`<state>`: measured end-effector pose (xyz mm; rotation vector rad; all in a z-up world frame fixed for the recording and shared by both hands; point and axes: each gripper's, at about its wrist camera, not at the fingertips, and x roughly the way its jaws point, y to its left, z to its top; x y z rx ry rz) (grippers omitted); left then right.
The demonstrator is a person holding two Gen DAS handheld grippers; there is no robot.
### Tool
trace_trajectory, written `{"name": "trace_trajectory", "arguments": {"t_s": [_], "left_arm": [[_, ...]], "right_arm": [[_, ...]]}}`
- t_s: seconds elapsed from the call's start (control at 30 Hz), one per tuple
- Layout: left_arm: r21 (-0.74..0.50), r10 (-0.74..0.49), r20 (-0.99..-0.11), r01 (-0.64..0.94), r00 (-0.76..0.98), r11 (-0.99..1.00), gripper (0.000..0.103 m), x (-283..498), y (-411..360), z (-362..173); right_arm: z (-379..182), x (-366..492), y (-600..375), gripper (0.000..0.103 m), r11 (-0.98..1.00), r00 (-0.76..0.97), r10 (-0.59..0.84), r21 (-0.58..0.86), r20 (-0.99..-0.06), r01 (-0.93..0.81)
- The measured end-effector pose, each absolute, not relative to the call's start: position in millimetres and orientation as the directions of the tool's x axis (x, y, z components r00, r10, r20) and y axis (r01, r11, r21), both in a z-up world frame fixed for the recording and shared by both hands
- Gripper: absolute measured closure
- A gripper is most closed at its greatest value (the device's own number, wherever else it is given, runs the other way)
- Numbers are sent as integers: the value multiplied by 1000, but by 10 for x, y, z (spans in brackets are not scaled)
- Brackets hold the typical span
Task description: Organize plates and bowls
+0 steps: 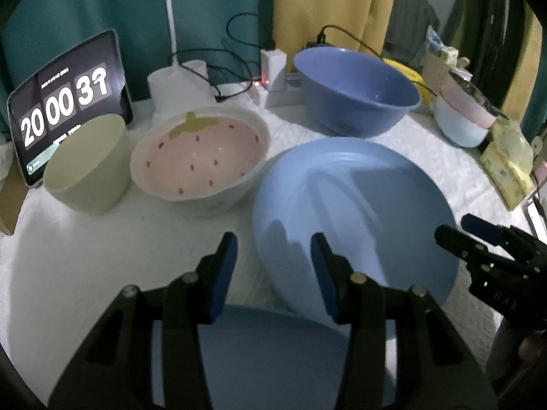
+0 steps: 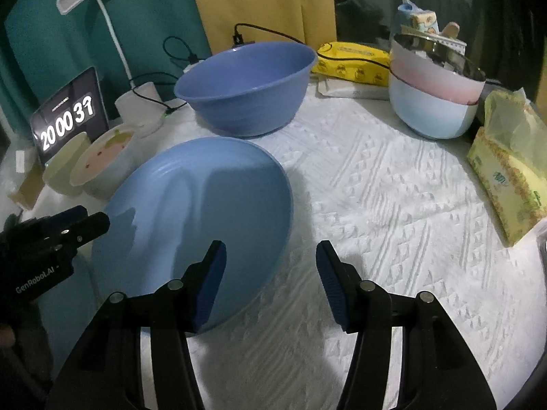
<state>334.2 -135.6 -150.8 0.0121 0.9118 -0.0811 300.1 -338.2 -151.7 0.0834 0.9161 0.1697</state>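
Plates: 2 pale blue plates sit nearest on the table. The upper light blue plate point(image 1: 355, 212) is smooth, glossy and shallow, with faint rings near its rim; a second blue plate point(image 1: 273, 352) lies under its near edge, mostly hidden by the fingers in the left wrist view.
Left hand-held gripper point(image 1: 273, 270): part-open and empty, its blue pads straddling the plate's left edge from above without touching it.
Right hand-held gripper point(image 2: 271, 273): part-open, empty, poised over the plate's right edge and the cloth.
Step in hand: I'd judge this an approach to the top plate, nothing gripped yet.
Next move: likely each side must slip 1 pad under the thin rim and close; the slick glaze could slide.
Table point(image 2: 393, 205): covered in a white cloth with a raised woven pattern.
Strawberry bowl point(image 1: 200, 157): white ceramic, pink inside with red seeds, beyond the plate to the left.
Cream cup point(image 1: 87, 167): matte, straight-walled, just beside it.
Deep blue bowl point(image 2: 244, 85): round and plastic-looking, farther back.
Stacked bowls point(image 2: 434, 95): pink in pale blue, far right.
Tablet point(image 1: 68, 106): propped at the back, showing a clock.
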Motion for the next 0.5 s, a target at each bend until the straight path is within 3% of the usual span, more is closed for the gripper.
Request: {"name": "trace_trajectory", "arguments": {"t_s": [0.17,0.3,0.37,0.43,0.5], "left_arm": [[-21,-57,-823,70,565,997,57,3446,-1343,-1627],[-34,-76,-843,89,533,995,57,3482,-1384,-1697],[-43,-91,-845,102,527,994,58,3486,-1410,-1717],[-41,-94,-843,111,529,993,63,3484,-1441,-1721],[-37,-91,-839,111,536,993,65,3481,-1450,-1717]], "right_arm": [[-1589,3082,-3396,46,982,587,190,159,-787,-106],[-1658,3124,-3394,68,983,575,185,157,-797,-99],[-1657,3123,-3393,73,983,579,183,154,-795,-99],[-1652,3123,-3389,84,981,580,195,163,-791,-107],[-1642,3112,-3370,84,982,581,188,151,-792,-112]]}}
